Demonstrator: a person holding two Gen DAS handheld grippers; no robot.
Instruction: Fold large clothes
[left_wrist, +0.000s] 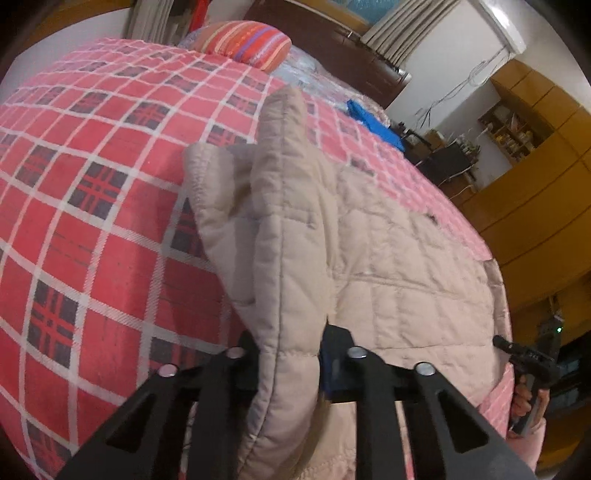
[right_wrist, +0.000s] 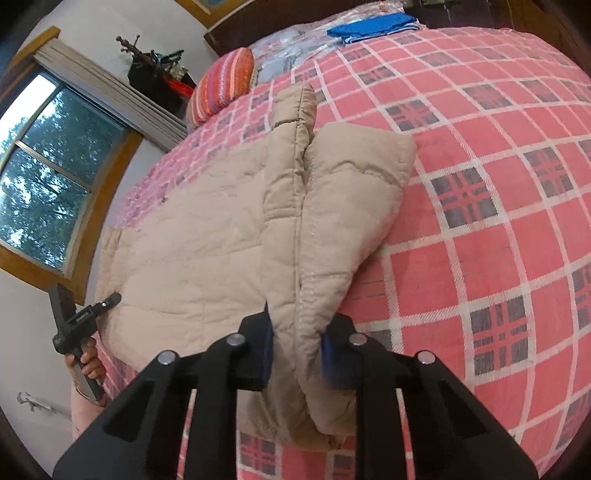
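A beige quilted jacket (left_wrist: 388, 251) lies spread on the red plaid bed. My left gripper (left_wrist: 290, 354) is shut on a raised fold of the jacket at its near edge, and the fold stands up between the fingers. In the right wrist view the same jacket (right_wrist: 192, 236) spreads to the left, and my right gripper (right_wrist: 297, 343) is shut on a thick doubled fold at the other near edge. Each view shows the other gripper held in a hand at the bed's edge: the right gripper (left_wrist: 524, 362) and the left gripper (right_wrist: 79, 321).
The red plaid blanket (left_wrist: 92, 229) covers the bed. A striped pillow (left_wrist: 247, 40) and folded blue cloth (right_wrist: 373, 26) lie near the dark headboard. Wooden cabinets (left_wrist: 535, 206) stand beyond the bed on one side, a window (right_wrist: 48, 177) on the other.
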